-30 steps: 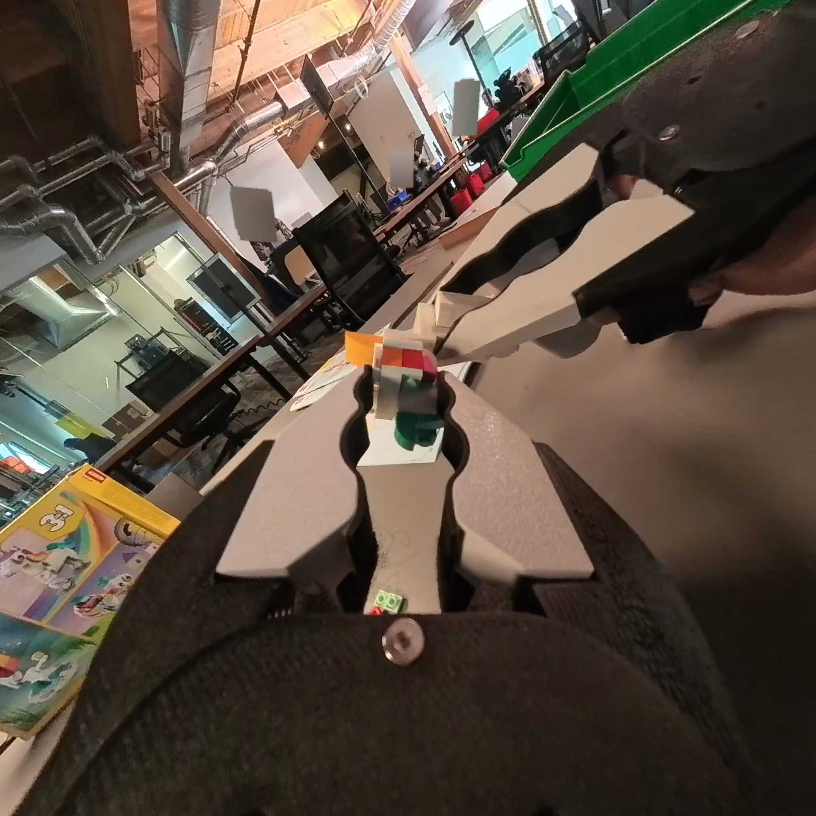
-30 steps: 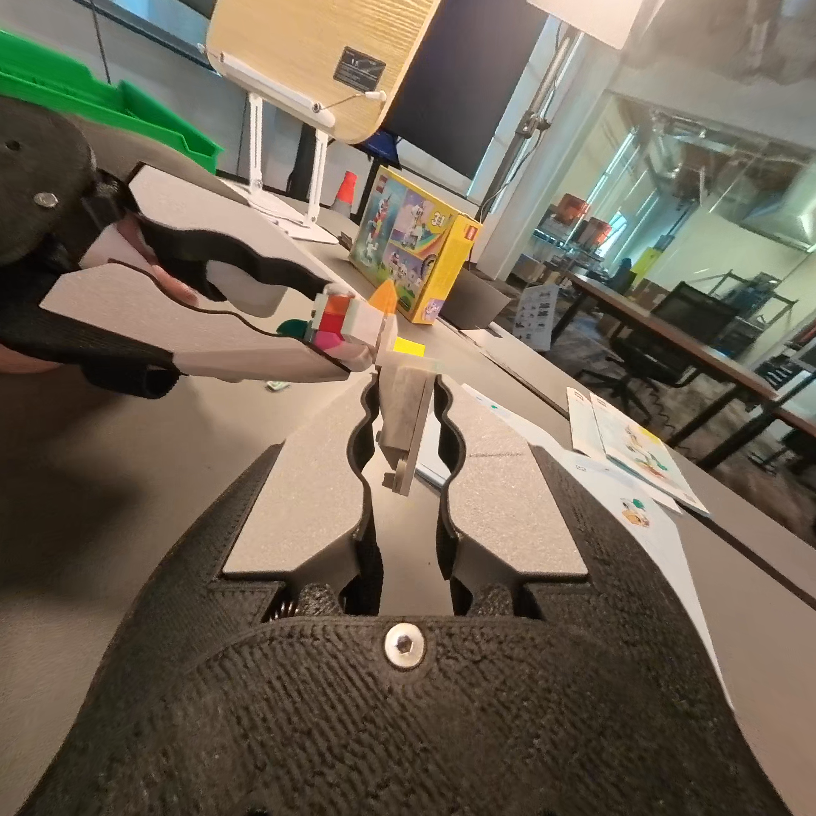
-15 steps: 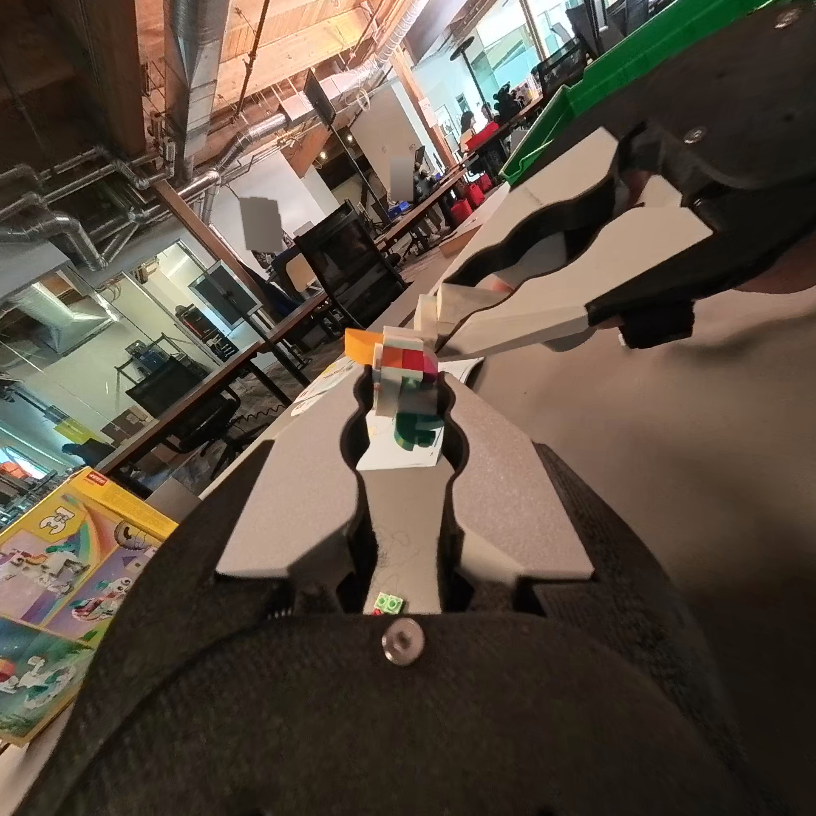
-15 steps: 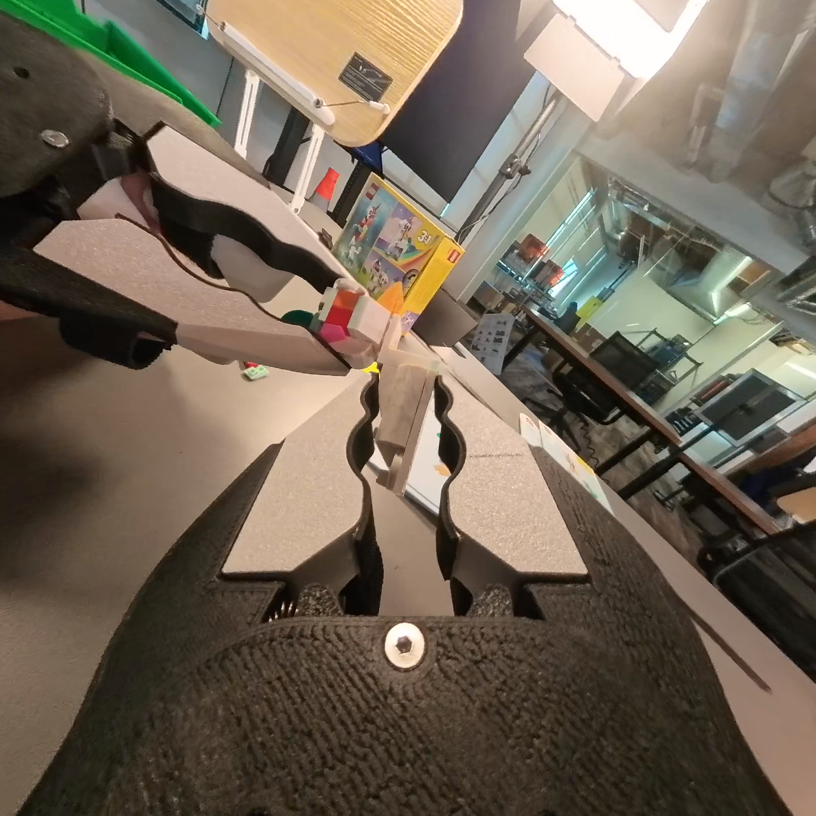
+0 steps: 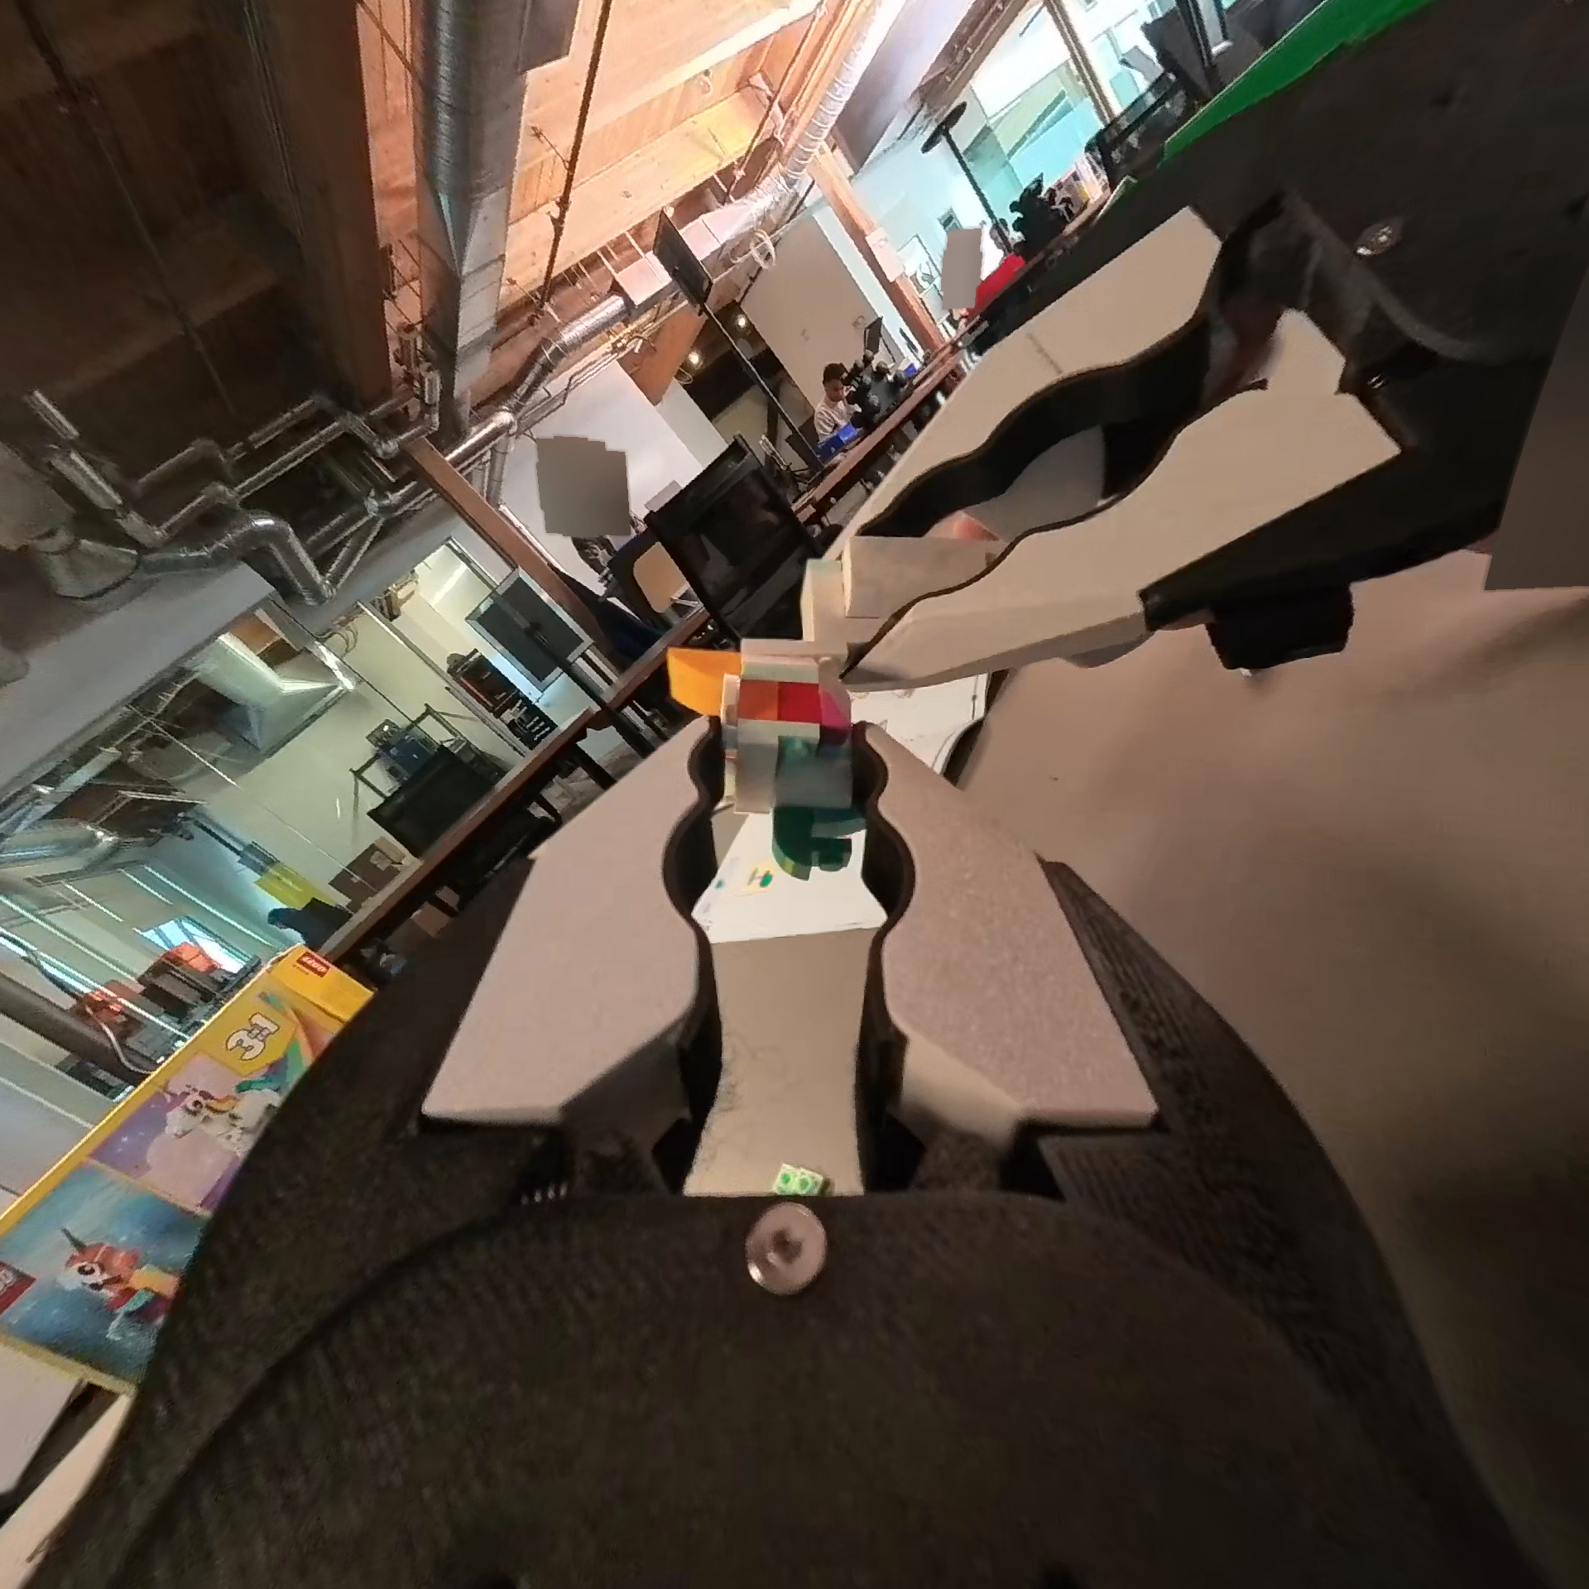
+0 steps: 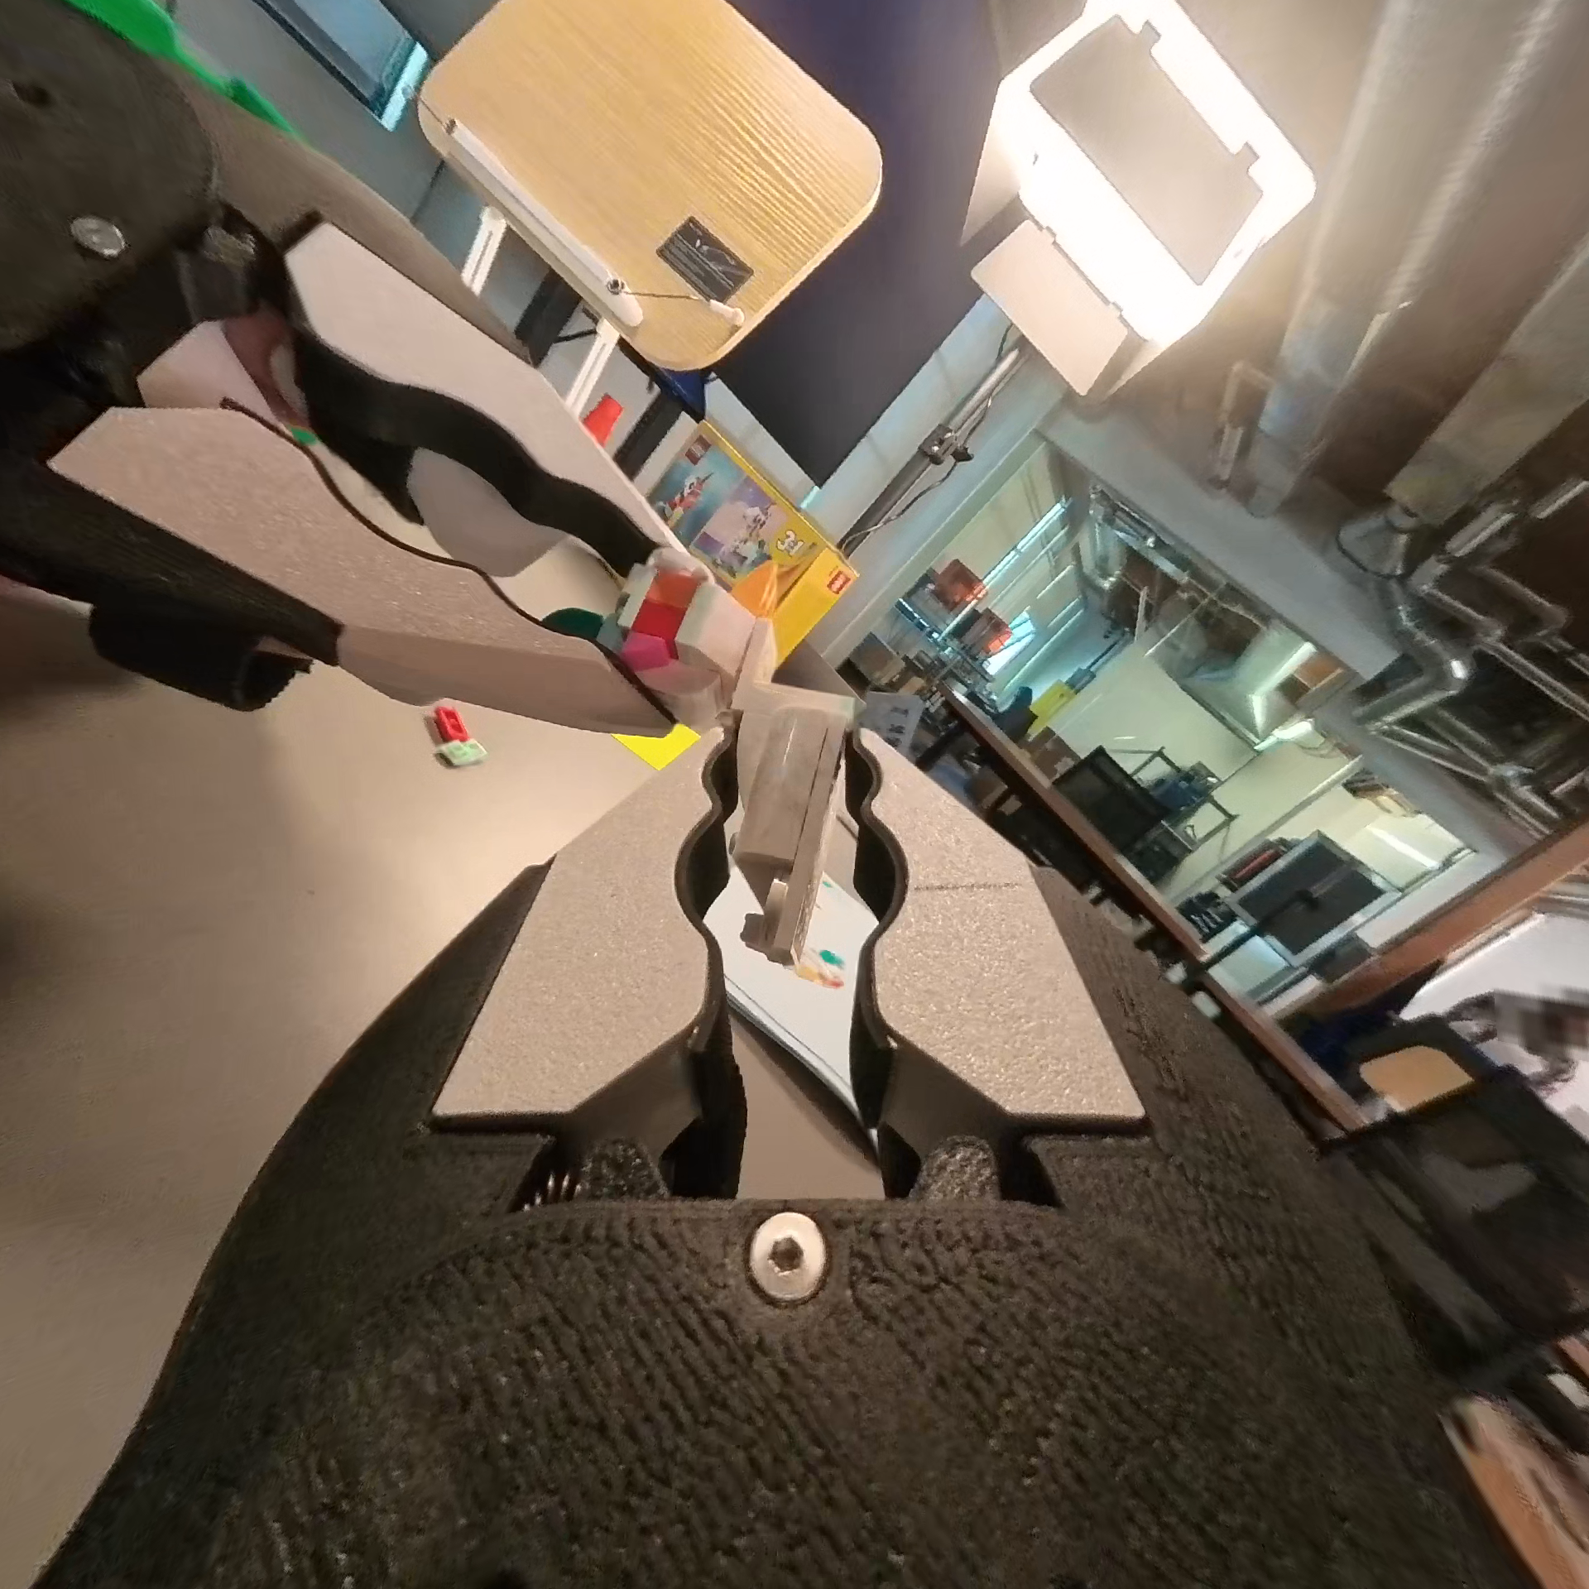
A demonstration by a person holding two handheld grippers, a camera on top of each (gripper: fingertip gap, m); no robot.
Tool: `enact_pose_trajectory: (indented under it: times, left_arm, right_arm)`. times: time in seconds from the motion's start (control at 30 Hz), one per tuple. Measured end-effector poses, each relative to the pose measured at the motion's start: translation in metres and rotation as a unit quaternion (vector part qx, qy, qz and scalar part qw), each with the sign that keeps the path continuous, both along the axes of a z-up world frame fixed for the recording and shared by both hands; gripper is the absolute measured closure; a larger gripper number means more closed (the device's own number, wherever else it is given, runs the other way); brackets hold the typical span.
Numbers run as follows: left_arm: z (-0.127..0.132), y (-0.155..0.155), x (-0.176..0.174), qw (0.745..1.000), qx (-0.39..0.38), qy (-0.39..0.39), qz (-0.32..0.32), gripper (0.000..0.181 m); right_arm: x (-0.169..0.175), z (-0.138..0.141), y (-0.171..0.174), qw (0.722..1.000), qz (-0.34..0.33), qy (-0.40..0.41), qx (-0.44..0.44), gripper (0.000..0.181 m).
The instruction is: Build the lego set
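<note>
A: Setting? Grey table [image 6: 215, 903] in an open workshop, exposed pipes overhead, glass partitions behind. Yellow set box [image 5: 180, 1144] lies at the left of the left wrist view.

B: Noted. Left gripper [image 5: 787, 757]?

A: Jaws narrow, clamped on the multicoloured model [image 5: 787, 731]: white, orange, red and magenta bricks, a dark green piece underneath, an orange fin-like part on its far side. Model is held off the table.

B: Right gripper [image 6: 787, 757]?

A: Jaws also narrow, pinching a white brick assembly [image 6: 787, 817] that hangs tilted between the fingers. Its top end meets the model, as far as the right wrist view shows; whether it is seated I cannot tell.

B: Loose parts?

A: A small red piece [image 6: 447, 722] and a pale green piece [image 6: 463, 752] just beside it on the table, below the left gripper. A yellow piece [image 6: 658, 741] nearby. An open instruction booklet [image 6: 791, 989] lies beneath the right gripper.
</note>
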State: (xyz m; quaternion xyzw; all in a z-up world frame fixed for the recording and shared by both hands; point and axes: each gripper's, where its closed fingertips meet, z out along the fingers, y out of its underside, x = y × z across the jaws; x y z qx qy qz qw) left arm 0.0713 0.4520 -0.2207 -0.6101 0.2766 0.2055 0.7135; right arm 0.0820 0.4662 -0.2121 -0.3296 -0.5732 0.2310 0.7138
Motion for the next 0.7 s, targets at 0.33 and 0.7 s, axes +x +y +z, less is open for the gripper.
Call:
enact_pose_trajectory:
  times: [0.33,0.7]
  left_arm:
    - [0.011,-0.007,0.006,0.999,0.009,-0.025,-0.027,0.154]
    - [0.013,-0.008,0.007,0.999,0.014,-0.032,-0.036,0.154]
  right_arm:
    - [0.002,0.005,-0.006,0.995,0.056,0.015,-0.085,0.159]
    - [0.003,0.008,-0.008,1.0,0.017,0.014,0.0,0.159]
